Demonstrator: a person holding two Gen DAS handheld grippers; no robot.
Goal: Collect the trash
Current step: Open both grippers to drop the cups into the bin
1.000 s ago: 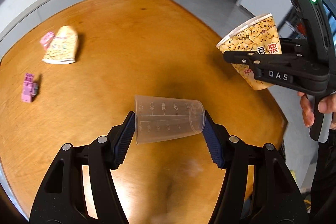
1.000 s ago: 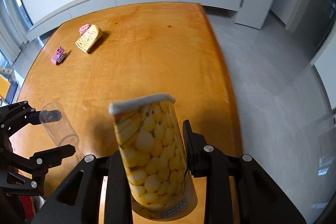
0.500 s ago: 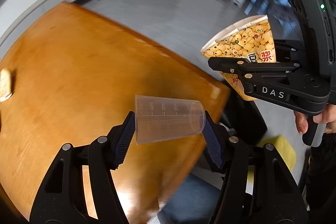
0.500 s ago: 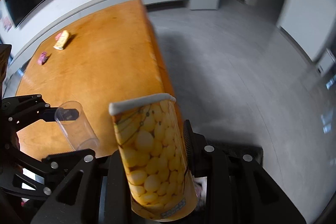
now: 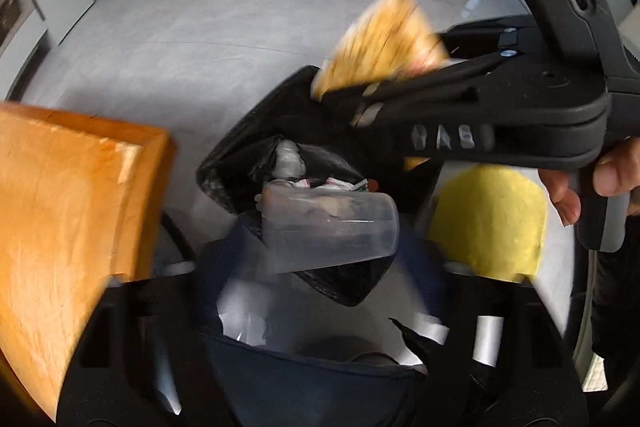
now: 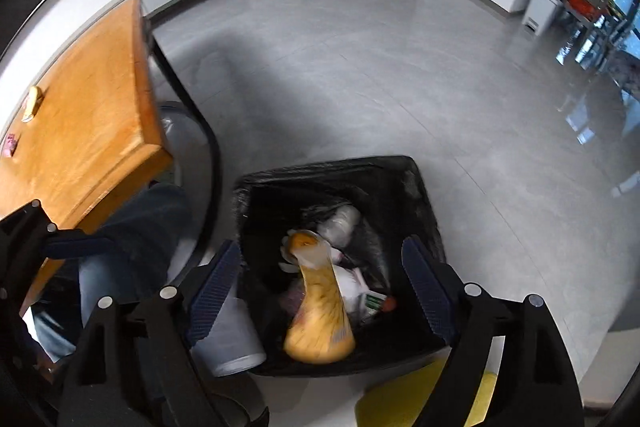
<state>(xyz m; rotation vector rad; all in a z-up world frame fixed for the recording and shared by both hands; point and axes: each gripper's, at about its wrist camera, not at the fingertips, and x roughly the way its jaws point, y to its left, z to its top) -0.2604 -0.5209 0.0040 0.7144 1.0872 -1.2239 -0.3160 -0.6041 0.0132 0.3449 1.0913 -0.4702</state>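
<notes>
Carton (image 6: 320, 311) drops free between spread fingers (image 6: 428, 293).

Both wrist views look steeply down — sharing the bin (image 6: 424, 187).

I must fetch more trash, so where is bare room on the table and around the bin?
The table is bare from its near corner up to the yellow packet and pink toy at its far edge. The grey floor beyond the bin is open. Crowded: inside the bin, and between bin and table, where a person's leg stands.
</notes>
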